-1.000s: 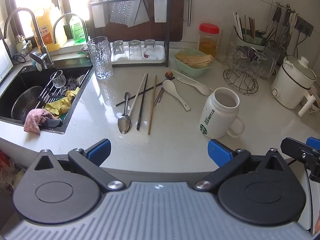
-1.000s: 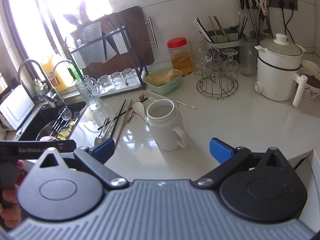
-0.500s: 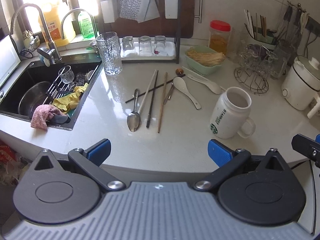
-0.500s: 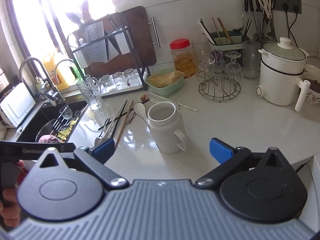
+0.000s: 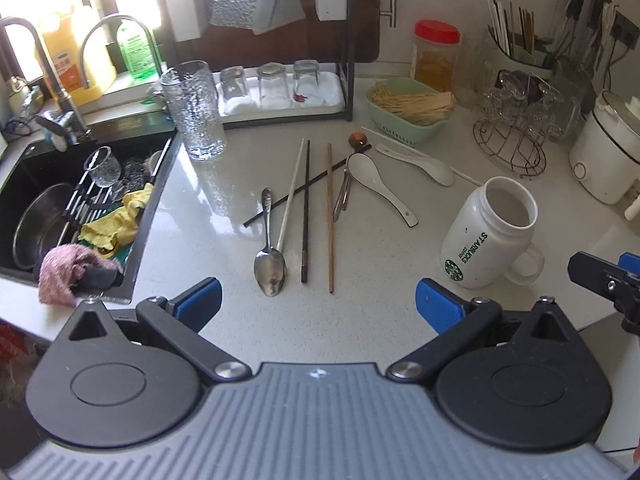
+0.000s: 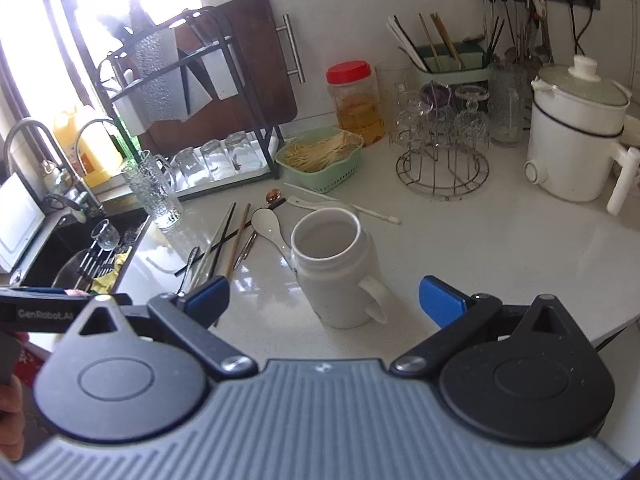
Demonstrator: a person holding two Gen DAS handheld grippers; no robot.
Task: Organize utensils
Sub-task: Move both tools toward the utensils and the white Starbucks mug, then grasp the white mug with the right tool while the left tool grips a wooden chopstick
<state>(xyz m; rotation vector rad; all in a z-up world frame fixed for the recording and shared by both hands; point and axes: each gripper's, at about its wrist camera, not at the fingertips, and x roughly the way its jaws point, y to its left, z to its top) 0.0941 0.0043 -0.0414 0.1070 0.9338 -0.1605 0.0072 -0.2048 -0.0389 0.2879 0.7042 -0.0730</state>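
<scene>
Nothing is being carried at this moment, so the job is looking to be at its opening step: both grippers are hanging over the near edge of the counter (image 5: 400, 248) and choosing a first utensil. The mug (image 5: 494, 232) is standing upright and empty, handle toward the camera in the right wrist view, and it is serving here as the landmark. Left of the mug, the utensils are lying loose and flat: a metal spoon (image 5: 270, 256) farthest left, then a white chopstick (image 5: 289, 196), a dark chopstick (image 5: 306, 208) and a wooden chopstick (image 5: 330, 216), with another dark stick crossing under them. Just left of the mug and slightly behind it, a white spoon (image 5: 380, 188) is lying bowl-up, and a second white spoon (image 5: 420, 162) is sitting behind the mug. The left gripper (image 5: 316, 300) is pointing at the near ends of the sticks and the metal spoon, its blue pads spread wide with nothing between them. The right gripper (image 6: 324, 300) is facing the mug from the near side, likewise wide apart and empty, the mug sitting between its pads in the view but beyond them. The next move is probably calling for the left gripper to dip low and pinch one thin piece near its end, which is likely to be fiddly because they are lying flat and close together; the mug is seeming the likely holder.
</scene>
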